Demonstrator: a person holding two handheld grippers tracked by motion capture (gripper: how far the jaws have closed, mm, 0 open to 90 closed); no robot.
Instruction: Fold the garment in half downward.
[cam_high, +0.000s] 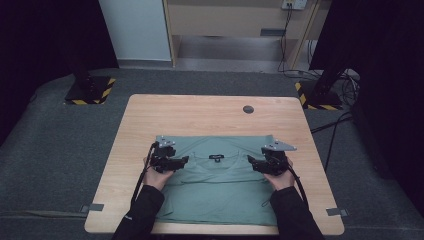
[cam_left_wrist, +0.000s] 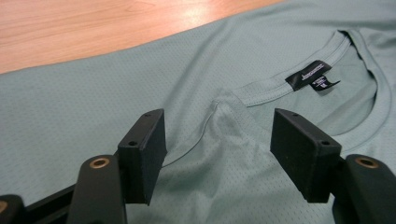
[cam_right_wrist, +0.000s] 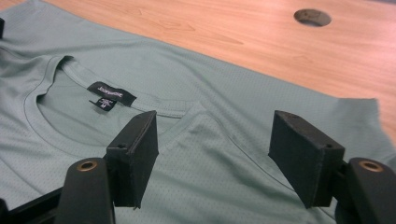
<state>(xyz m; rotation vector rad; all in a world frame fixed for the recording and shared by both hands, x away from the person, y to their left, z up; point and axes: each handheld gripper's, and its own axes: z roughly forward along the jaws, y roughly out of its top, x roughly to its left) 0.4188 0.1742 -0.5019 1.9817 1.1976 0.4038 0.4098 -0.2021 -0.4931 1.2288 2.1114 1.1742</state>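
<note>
A grey-green T-shirt (cam_high: 215, 192) lies flat on the wooden table (cam_high: 200, 115), collar toward the far side, with a black neck label (cam_high: 216, 157). My left gripper (cam_high: 183, 161) hovers over the shirt's left shoulder and points inward toward the collar. In the left gripper view its jaws (cam_left_wrist: 217, 135) stand open over the shoulder seam, with the label (cam_left_wrist: 310, 75) beyond. My right gripper (cam_high: 251, 162) mirrors it over the right shoulder. Its jaws (cam_right_wrist: 212, 140) are open above the cloth (cam_right_wrist: 196, 84), next to the collar and label (cam_right_wrist: 111, 94). Neither pair presses on the fabric.
A round cable hole (cam_high: 248, 109) sits in the table beyond the shirt, also seen in the right gripper view (cam_right_wrist: 312, 17). Bare wood lies at the far side and to both sides of the shirt. Two stand bases with yellow-black tape (cam_high: 90, 90) rest on the floor behind.
</note>
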